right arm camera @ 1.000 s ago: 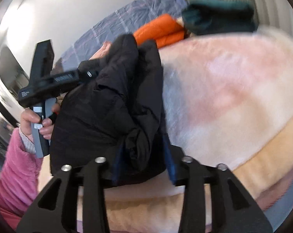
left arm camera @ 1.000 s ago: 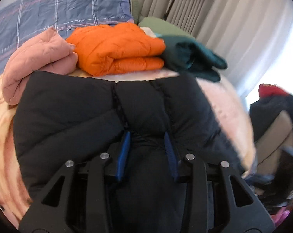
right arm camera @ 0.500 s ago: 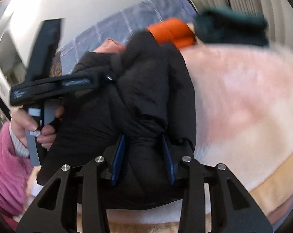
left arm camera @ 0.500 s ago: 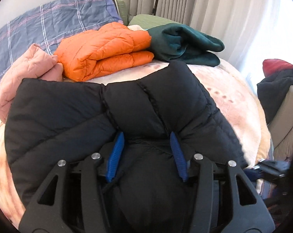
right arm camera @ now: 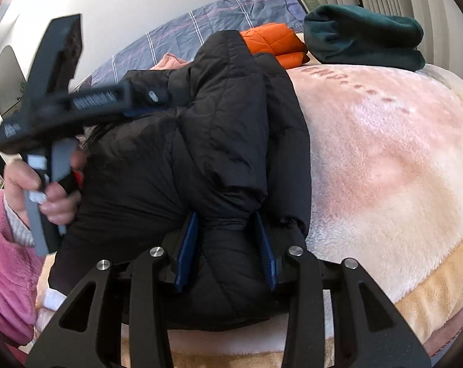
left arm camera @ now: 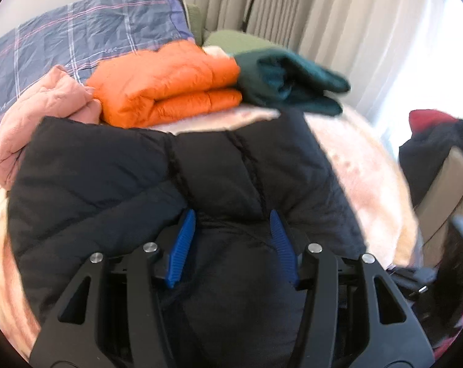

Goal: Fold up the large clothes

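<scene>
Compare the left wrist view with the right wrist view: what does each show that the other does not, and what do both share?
Only the left wrist view shows the red and dark clothes heaped at the right by the window.

Only the right wrist view shows the person's hand in a pink sleeve holding the left gripper.

Both show the black puffer jacket bunched between a gripper's blue pads, the folded orange jacket, the dark green garment, the plaid bedding and the pink blanket.
</scene>
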The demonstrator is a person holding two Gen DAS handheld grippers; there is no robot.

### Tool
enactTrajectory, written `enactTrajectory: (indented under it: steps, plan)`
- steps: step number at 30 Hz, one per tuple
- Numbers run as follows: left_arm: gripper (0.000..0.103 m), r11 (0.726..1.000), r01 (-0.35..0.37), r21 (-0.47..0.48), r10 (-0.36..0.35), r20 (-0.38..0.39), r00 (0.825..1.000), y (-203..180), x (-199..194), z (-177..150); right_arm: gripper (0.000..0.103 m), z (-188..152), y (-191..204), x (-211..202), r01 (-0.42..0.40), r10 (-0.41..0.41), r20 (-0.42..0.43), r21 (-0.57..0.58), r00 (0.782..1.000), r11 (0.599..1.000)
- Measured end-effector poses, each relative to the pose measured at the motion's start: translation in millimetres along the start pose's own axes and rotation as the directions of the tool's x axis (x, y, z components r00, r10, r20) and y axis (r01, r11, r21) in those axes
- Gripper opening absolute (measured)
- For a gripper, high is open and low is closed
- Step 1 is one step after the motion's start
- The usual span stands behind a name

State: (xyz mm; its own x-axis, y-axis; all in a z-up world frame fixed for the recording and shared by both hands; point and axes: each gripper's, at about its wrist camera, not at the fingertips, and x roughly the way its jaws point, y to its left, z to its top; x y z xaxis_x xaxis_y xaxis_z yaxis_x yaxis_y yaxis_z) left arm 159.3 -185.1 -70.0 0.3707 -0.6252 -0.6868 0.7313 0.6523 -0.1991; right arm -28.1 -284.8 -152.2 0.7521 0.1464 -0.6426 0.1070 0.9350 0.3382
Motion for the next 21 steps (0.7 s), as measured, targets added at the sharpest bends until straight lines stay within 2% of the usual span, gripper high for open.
enactTrajectory:
  steps: [3,5,8,9,10,11,12,13,17,21]
  plan:
    - [0.048,1.0,0.014,-0.017,-0.013,0.065,0.998,4,-19,16,0.039,2,2,-2,0.003,-0.003,-0.003,-0.021,1.0,1.0]
    - [0.048,0.999,0.054,-0.007,-0.053,0.09,0.994,1,-24,29,0.04,3,4,-2,0.006,-0.006,-0.007,-0.025,1.0,1.0]
    - [0.048,0.993,0.1,0.056,-0.104,0.084,0.991,-16,-19,40,0.041,4,3,0,0.006,-0.006,-0.008,-0.025,1.0,1.0]
    - [0.054,0.989,0.092,0.112,-0.099,0.055,0.994,-28,-7,42,0.041,4,3,0,0.003,-0.004,-0.009,-0.024,1.0,1.0]
    - [0.061,0.988,0.06,0.141,-0.064,0.023,0.998,-33,6,42,0.041,5,2,-1,-0.003,0.003,-0.01,-0.021,1.0,1.0]
    - [0.062,0.983,-0.025,0.181,0.034,-0.044,0.998,-38,34,37,0.043,5,2,-4,-0.006,0.006,-0.009,-0.02,1.0,1.0]
    - [0.063,0.979,-0.064,0.193,0.081,-0.08,0.994,-38,50,32,0.044,6,2,-8,-0.005,0.005,-0.002,-0.019,1.0,1.0]
    - [0.063,0.978,-0.085,0.19,0.105,-0.099,0.99,-36,64,28,0.047,9,1,-14,0.008,-0.008,0.005,-0.021,1.0,1.0]
    - [0.063,0.989,-0.051,0.138,0.065,-0.099,0.993,-28,71,27,0.048,27,1,-37,0.052,-0.051,0.013,-0.035,0.999,0.998]
    - [0.063,0.997,0.01,0.074,-0.003,-0.089,0.996,-12,65,23,0.038,47,15,-49,0.009,0.003,0.11,-0.104,0.994,0.995]
